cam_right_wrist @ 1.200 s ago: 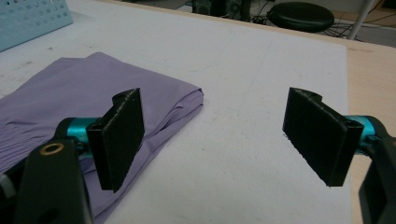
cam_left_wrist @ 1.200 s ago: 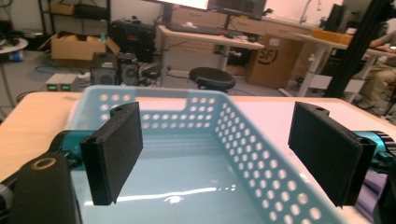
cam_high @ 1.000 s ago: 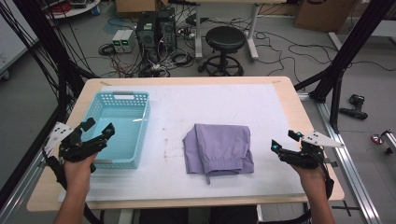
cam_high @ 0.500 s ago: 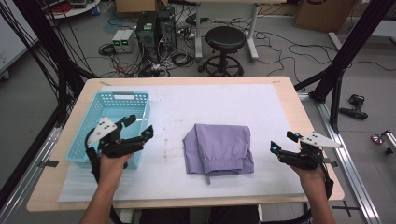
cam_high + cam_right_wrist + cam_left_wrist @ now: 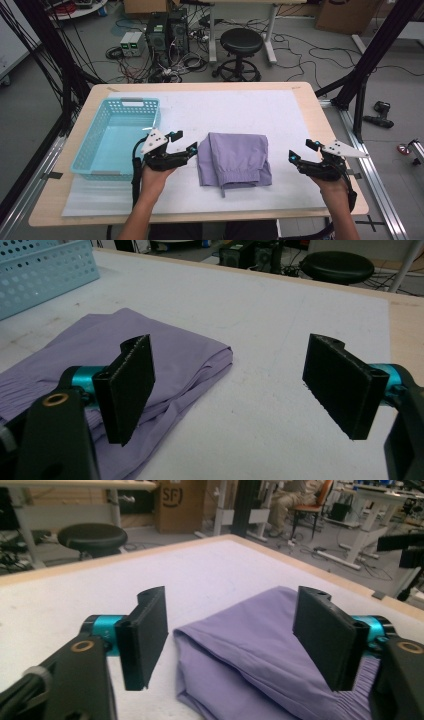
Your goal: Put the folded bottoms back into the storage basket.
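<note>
With its jaws just narrowing yet clear of cloth, the left hand-held gripper [image 5: 192, 148] nears the folded lilac fabric garment [image 5: 234, 158] mid-worktop from 9 o'clock, likely needing to pinch its edge, while the right hand-held gripper [image 5: 293, 157] waits wide at 3 o'clock.

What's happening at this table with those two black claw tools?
A person holds a gripper in each hand over a white mat. The left gripper, its jaws just narrowing with nothing between them, sits at the left edge of a folded purple garment. The right gripper waits open, apart from the cloth. A turquoise basket stands at the left.
</note>
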`<state>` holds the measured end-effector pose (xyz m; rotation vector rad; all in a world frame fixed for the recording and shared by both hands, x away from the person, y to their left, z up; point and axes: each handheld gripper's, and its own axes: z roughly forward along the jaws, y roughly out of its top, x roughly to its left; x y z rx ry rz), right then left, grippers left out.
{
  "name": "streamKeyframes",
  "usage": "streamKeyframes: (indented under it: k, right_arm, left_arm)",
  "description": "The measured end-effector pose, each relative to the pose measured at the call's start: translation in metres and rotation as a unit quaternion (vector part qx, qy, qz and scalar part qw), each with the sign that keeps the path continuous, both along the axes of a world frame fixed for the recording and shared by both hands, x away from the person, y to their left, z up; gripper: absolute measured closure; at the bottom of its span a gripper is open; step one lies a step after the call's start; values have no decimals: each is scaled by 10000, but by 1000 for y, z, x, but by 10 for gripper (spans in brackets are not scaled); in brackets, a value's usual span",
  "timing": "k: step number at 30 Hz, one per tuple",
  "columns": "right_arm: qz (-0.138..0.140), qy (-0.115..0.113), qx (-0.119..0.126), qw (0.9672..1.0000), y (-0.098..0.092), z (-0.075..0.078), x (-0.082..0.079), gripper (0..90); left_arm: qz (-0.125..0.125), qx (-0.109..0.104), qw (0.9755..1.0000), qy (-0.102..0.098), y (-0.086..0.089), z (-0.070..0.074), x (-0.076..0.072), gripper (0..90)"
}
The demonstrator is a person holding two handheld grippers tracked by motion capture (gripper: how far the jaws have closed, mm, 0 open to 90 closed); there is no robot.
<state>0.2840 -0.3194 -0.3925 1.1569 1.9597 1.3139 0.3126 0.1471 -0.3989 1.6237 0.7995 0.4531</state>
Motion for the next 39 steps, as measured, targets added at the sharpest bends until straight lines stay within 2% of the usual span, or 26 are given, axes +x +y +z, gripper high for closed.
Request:
streamKeyframes:
  k: [7, 9, 13, 15, 18, 20, 23, 24, 26, 28, 29, 30, 33, 34, 36, 37, 39]
  right_arm:
    - [1, -5, 43, 10000, -1, 1, -2, 208]
    - [3, -12, 52, 10000, -2, 1, -2, 208]
    - [-12, -12, 76, 10000, -3, 2, -4, 208]
    - [-7, -17, 70, 10000, -4, 1, -4, 208]
    - [-16, 6, 92, 10000, -5, 1, -5, 208]
    - [-33, -4, 96, 9999, -6, 1, -6, 208]
    - [-37, -19, 96, 9999, -7, 1, -6, 208]
    - [-49, -6, 102, 9999, -8, 1, -6, 208]
    - [-45, -8, 99, 9999, -8, 1, -6, 208]
    - [-44, 2, 106, 9999, -8, 1, -6, 208]
    - [-40, -5, 97, 9999, -8, 1, -6, 208]
    - [-39, -5, 93, 9999, -8, 1, -6, 208]
    - [-48, 9, 109, 9999, -8, 1, -6, 208]
    - [-48, -5, 97, 9999, -8, 1, -6, 208]
    - [-48, 1, 88, 9999, -8, 0, -6, 208]
    - [-50, 6, 93, 9999, -8, 0, -5, 208]
    - [-42, 23, 90, 9999, -8, 0, -5, 208]
  left_arm:
    - [-62, 349, 9986, 401, -21, -22, 12, 434]
    - [7, 323, 9978, 574, -23, -29, 16, 437]
    - [101, 488, 9953, 834, -28, -43, 23, 426]
    - [156, 549, 9931, 1026, -31, -48, 27, 386]
    - [323, 669, 9905, 1161, -34, -53, 31, 366]
    - [420, 791, 9876, 1290, -35, -56, 35, 366]
    - [601, 874, 9827, 1519, -37, -59, 39, 366]
    - [623, 883, 9818, 1561, -37, -59, 40, 365]
    - [701, 999, 9783, 1675, -38, -60, 42, 368]
    - [697, 1218, 9737, 1797, -43, -61, 45, 381]
    - [734, 1344, 9720, 1783, -46, -61, 45, 384]
    - [739, 1434, 9710, 1764, -47, -60, 45, 386]
    - [789, 1425, 9703, 1790, -48, -60, 45, 396]
    - [812, 1508, 9696, 1750, -48, -60, 44, 417]
    - [846, 1539, 9688, 1747, -47, -59, 44, 482]
    - [822, 1477, 9690, 1802, -45, -58, 44, 557]
    - [569, 1348, 9704, 1921, -43, -58, 45, 793]
